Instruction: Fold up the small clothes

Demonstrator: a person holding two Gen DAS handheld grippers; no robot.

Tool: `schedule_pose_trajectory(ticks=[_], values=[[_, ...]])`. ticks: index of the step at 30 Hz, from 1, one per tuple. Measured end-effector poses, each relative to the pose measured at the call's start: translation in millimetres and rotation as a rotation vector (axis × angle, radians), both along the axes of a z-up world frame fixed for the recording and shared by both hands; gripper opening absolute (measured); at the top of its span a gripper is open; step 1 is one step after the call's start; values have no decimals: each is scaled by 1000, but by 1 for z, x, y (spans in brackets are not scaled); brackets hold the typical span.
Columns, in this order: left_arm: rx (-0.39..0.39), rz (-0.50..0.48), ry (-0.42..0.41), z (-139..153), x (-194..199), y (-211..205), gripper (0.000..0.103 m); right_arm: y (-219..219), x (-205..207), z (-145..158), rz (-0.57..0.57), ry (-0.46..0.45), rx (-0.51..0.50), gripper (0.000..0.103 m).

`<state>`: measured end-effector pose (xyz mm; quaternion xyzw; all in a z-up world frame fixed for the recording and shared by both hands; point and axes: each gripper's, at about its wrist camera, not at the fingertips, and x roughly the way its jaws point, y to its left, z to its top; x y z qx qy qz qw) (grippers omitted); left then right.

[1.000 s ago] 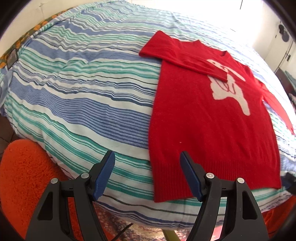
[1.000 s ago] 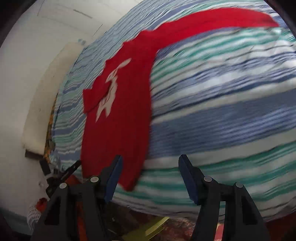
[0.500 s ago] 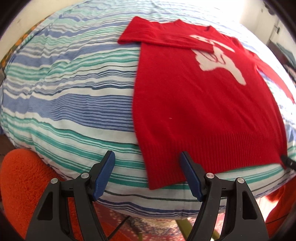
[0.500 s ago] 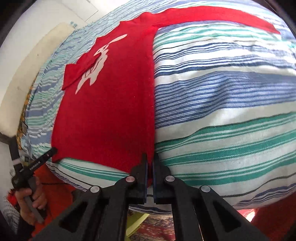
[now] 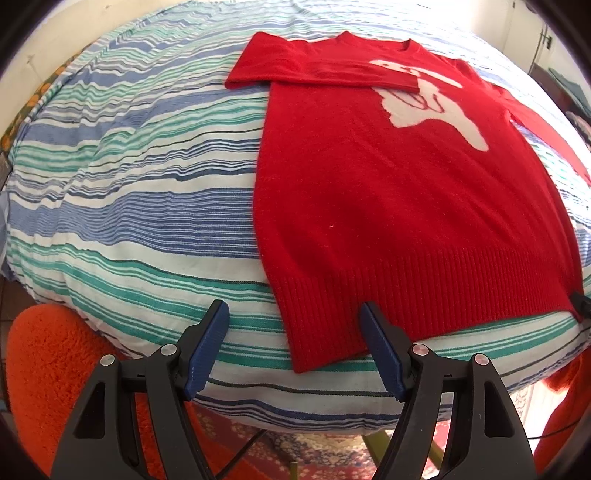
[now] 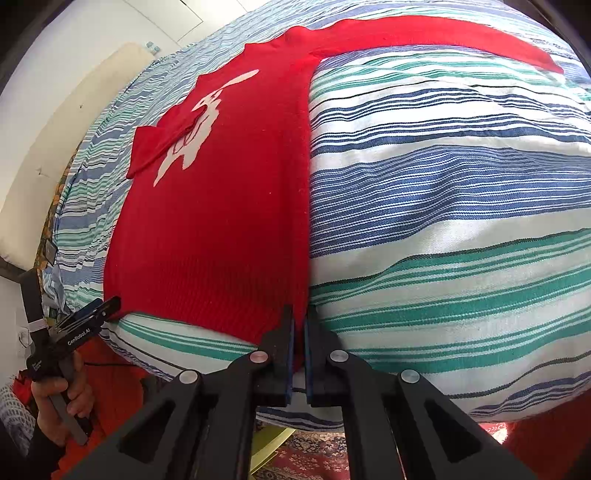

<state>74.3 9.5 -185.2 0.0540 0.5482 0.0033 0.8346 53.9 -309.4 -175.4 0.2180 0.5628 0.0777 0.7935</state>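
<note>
A small red sweater [image 5: 388, 192] with a white figure lies flat on a striped bed [image 5: 129, 184]. One sleeve is folded across its chest; the other lies stretched out to the right in the right wrist view [image 6: 443, 33]. My left gripper [image 5: 295, 350] is open, its fingers straddling the sweater's near left hem corner. My right gripper [image 6: 299, 332] is shut on the sweater's [image 6: 221, 221] near right hem corner. The left gripper also shows in the right wrist view [image 6: 92, 310], at the other hem corner.
The striped bed's edge [image 6: 443, 350] drops off just in front of both grippers. An orange fuzzy rug or cushion [image 5: 48, 369] lies below left, with patterned carpet [image 5: 295, 450] under the bed edge. A white wall and a cream headboard [image 6: 74, 129] stand beyond.
My right gripper moved in and shut on the right hem corner. My left gripper moved closer to the left hem corner and stays open.
</note>
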Motion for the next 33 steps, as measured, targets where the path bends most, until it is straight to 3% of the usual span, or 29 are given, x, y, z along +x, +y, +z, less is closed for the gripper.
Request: schedule_pose_trajectory(ticks=[5, 8, 12, 15, 18, 20, 22, 25, 28, 32, 33], values=[[-13, 15, 1, 6, -3, 4, 75, -4, -6, 5, -15, 0, 17, 6], [-110, 90, -12, 21, -7, 25, 75, -10, -13, 19, -34, -16, -1, 27], [-294, 172, -21, 43, 4, 43, 78, -27, -29, 51, -119, -143, -166, 58], [-388, 131, -15, 63, 35, 25, 79, -41, -33, 62, -172, -204, -208, 59], [-417, 69, -66, 82, 72, -10, 80, -48, -28, 58, -183, -209, -174, 59], [-293, -33, -120, 87, 100, -52, 81, -46, -23, 51, -164, -192, -153, 59], [-107, -161, -163, 78, 124, -94, 81, -44, -20, 48, -147, -182, -135, 59], [108, -331, -104, 37, 160, -141, 80, -45, -18, 47, -135, -180, -112, 59], [181, -342, -58, 5, 187, -156, 76, -49, -19, 45, -139, -175, -89, 59], [245, -348, -95, -16, 209, -164, 78, -54, -18, 40, -156, -157, -61, 59], [242, -343, -111, -16, 213, -163, 70, -55, -17, 38, -158, -151, -59, 59]])
